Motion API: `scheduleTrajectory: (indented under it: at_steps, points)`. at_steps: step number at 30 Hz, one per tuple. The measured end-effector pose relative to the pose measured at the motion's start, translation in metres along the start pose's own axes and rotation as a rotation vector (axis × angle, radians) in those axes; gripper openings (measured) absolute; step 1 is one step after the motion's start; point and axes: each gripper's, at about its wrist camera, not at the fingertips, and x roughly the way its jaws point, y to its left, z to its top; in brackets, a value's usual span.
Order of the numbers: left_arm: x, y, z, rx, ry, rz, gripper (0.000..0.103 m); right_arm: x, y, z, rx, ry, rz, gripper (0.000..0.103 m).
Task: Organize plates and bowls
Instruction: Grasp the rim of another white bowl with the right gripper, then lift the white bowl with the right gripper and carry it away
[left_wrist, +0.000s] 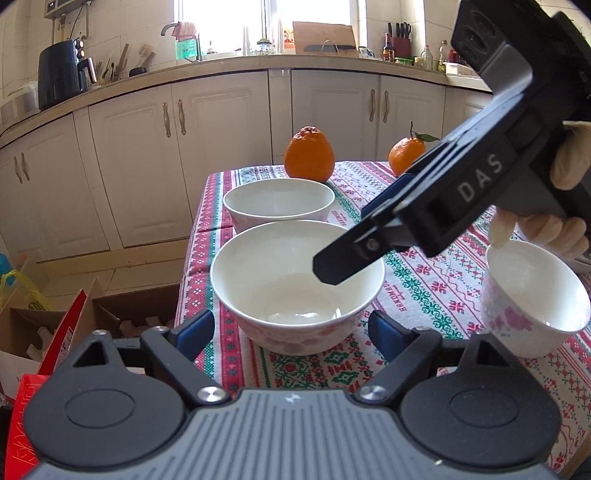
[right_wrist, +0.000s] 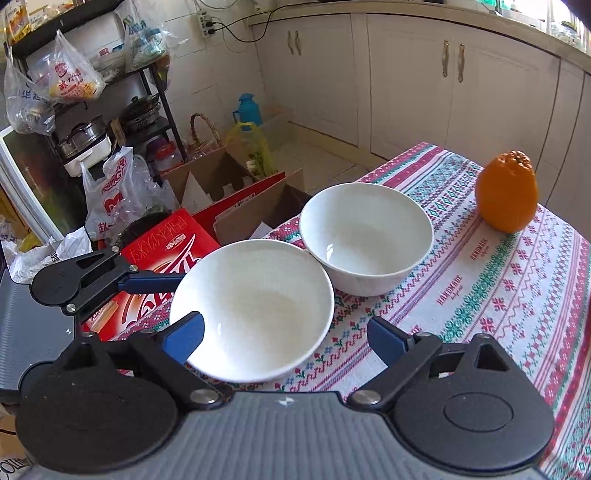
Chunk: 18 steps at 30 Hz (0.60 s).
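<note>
The left gripper (left_wrist: 291, 328) sits low over the table (left_wrist: 424, 295) with its two blue fingers (left_wrist: 194, 332) spread apart, one on each side of the near bowl (left_wrist: 295, 284); the fingers stand just beside the bowl's wall and I cannot see them pressing on it, so the bowl looks let go, not pinched. Straight ahead of that gripper, just past the near bowl, stands the far bowl (left_wrist: 279, 203), and the two are close together, maybe touching; behind it sits a bumpy orange (left_wrist: 309, 154), and a second orange with a leaf (left_wrist: 406, 155) sits further to the right. Off to the gripper's right stands a small cup with pink flowers (left_wrist: 532, 306), well apart from the bowls. The right gripper (right_wrist: 286, 338) comes in from that side and points down over the near bowl (right_wrist: 255, 310); a gloved hand (left_wrist: 569, 162) holds its handle. Seen from the right gripper, its blue fingers (right_wrist: 184, 336) are wide apart too; the left one is at the bowl's rim and the other one stands clear over the cloth, so it grips nothing. Ahead of it and a bit to its right is the far bowl (right_wrist: 365, 236), and further right the bumpy orange (right_wrist: 506, 195); off the table edge on its left are a red box (right_wrist: 162, 251) and some brown boxes (right_wrist: 221, 184) on the floor.
</note>
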Motion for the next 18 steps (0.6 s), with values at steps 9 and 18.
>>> scheduleTrajectory:
  at_steps: [9,18]
  points:
    - [0.006,0.002,0.0,-0.006,0.011,-0.025,0.083,0.021,-0.006,0.01,0.002,0.027,0.026,0.083]
    - [0.009,0.004,0.001,-0.006,0.006,-0.04,0.081,0.028,-0.009,0.013,0.016,0.023,0.044,0.069]
